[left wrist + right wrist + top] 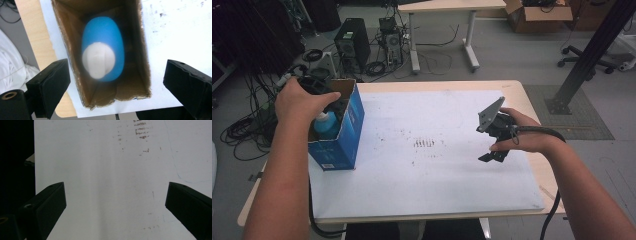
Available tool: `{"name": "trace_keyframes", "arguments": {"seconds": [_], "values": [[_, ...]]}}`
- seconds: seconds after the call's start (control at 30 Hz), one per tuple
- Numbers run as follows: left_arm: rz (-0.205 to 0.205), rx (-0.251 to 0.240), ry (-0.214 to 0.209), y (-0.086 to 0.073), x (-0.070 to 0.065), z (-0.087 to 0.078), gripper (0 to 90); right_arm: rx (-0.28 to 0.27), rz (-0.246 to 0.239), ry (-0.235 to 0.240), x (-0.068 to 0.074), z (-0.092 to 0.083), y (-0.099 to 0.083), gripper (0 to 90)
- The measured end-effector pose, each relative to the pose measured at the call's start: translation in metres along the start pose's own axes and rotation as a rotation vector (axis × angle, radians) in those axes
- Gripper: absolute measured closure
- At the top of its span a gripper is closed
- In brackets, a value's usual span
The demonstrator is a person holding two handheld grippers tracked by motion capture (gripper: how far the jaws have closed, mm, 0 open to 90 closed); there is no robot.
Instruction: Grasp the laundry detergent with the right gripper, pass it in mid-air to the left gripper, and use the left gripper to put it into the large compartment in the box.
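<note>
Blue bottle point(105, 41), centre of the left gripper view: smooth plastic, faintly glossy, with a matt white cap point(98, 60). Box point(343, 135), left of the high view: cardboard, glossy blue print outside, raw brown and fibrous inside, with a ragged torn rim. Table point(532, 107): pale wood-look edge, covered by a matt white sheet point(432, 185) bearing brown scuffs at centre. Left gripper point(117, 82) and right gripper point(115, 202): matt black jaws with slightly rough pads.

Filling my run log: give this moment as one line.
left gripper: open above bottle | bottle: in box | right gripper: open over sheet
</note>
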State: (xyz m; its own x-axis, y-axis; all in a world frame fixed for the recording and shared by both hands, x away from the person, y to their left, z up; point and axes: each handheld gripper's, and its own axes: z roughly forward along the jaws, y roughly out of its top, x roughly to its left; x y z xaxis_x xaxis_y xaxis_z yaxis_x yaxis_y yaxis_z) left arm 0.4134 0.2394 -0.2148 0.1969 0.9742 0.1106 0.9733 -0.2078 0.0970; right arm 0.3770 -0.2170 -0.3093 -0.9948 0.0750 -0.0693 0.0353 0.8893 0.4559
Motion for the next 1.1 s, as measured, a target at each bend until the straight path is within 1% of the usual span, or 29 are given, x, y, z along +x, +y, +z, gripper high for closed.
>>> {"name": "trace_keyframes", "arguments": {"seconds": [0.03,0.07,0.1,0.2,0.27,0.4,0.47,0.5,0.57,0.67,0.77,0.8,0.83,0.97,1.0,1.1], "values": [[0.013,-0.004,-0.014,0.0,-0.002,-0.002,4.6,0.0,0.0,0.0,0.0,0.0,0.0,3.3],[0.019,-0.006,-0.029,0.0,-0.003,-0.003,4.8,0.002,0.003,-0.001,0.0,0.0,-0.001,3.3],[0.028,-0.013,-0.032,0.0,-0.004,-0.004,5.1,0.003,0.002,-0.001,0.001,0.0,-0.001,3.3],[0.066,-0.018,-0.015,0.001,-0.01,-0.007,4.6,0.001,0.002,-0.001,0.001,0.0,-0.001,3.3],[0.084,-0.003,-0.018,0.002,-0.013,-0.008,4.8,0.002,0.004,-0.001,0.002,0.0,-0.002,3.3],[0.136,-0.011,-0.011,0.003,-0.021,-0.01,4.9,0.0,0.005,-0.002,0.002,-0.001,-0.003,3.3],[0.172,-0.01,-0.013,0.004,-0.026,-0.012,4.9,0.004,0.012,-0.004,0.003,-0.002,-0.004,3.3],[0.187,-0.005,-0.011,0.004,-0.027,-0.012,4.8,0.002,0.006,-0.006,0.003,-0.002,-0.005,3.3],[0.216,0.001,-0.015,0.005,-0.033,-0.014,4.9,0.002,0.011,-0.009,0.003,-0.003,-0.005,3.3],[0.281,-0.004,-0.027,0.006,-0.043,-0.017,4.9,-0.001,0.012,-0.011,0.003,-0.005,-0.006,3.3],[0.345,-0.014,-0.041,0.007,-0.056,-0.021,4.9,-0.001,0.014,-0.013,0.005,-0.005,-0.007,3.3],[0.369,-0.018,-0.04,0.008,-0.061,-0.022,4.9,0.0,0.012,-0.014,0.005,-0.005,-0.007,3.3],[0.385,-0.025,-0.043,0.008,-0.066,-0.024,4.9,0.002,0.012,-0.013,0.006,-0.005,-0.007,3.3],[0.468,-0.052,-0.07,0.009,-0.087,-0.03,4.9,-0.006,0.009,-0.015,0.007,-0.006,-0.006,3.3],[0.5,-0.05,-0.071,0.009,-0.091,-0.032,4.9,-0.007,0.01,-0.016,0.007,-0.006,-0.006,3.3],[0.575,-0.058,-0.081,0.011,-0.104,-0.037,4.9,-0.004,0.006,-0.016,0.009,-0.007,-0.006,3.3]]}}
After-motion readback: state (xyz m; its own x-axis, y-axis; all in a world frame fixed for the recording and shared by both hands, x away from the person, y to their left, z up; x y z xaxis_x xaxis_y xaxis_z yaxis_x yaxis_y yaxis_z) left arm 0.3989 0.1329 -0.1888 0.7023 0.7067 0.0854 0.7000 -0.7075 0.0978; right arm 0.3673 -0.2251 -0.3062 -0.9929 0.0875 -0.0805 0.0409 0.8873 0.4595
